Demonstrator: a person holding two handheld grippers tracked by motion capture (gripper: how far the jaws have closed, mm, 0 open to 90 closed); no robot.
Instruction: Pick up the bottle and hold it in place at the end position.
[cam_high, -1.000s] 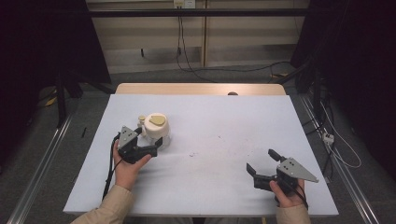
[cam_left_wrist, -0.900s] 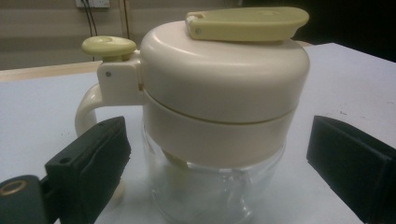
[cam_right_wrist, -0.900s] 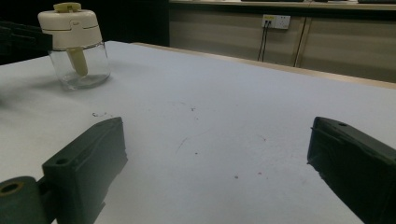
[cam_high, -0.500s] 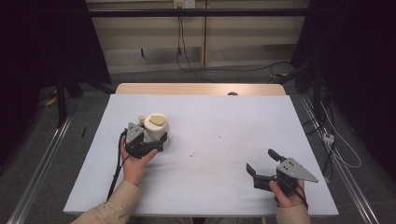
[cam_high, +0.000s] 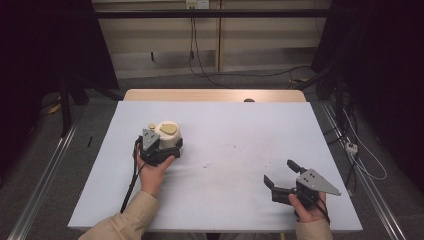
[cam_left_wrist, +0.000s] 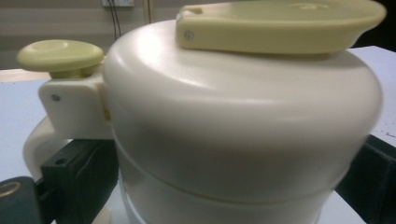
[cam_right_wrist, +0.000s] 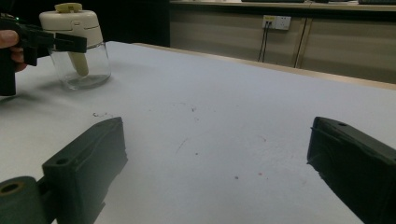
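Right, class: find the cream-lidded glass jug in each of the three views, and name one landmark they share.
High view: jug left of centre on the white table, at the left tongs.
Left gripper view: jug up close, between its own jaws.
Right gripper view: jug top left.
Shared landmark: its yellow-green lid flap.

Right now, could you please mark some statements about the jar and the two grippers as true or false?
1. The left gripper has its jaws around the cream-topped jar. True.
2. The jar lies on its side. False: it stands upright on the table.
3. The right gripper holds a spoon. False: its jaws are open and hold nothing.
4. The jar's lower part is clear glass. True, as seen in the right gripper view.
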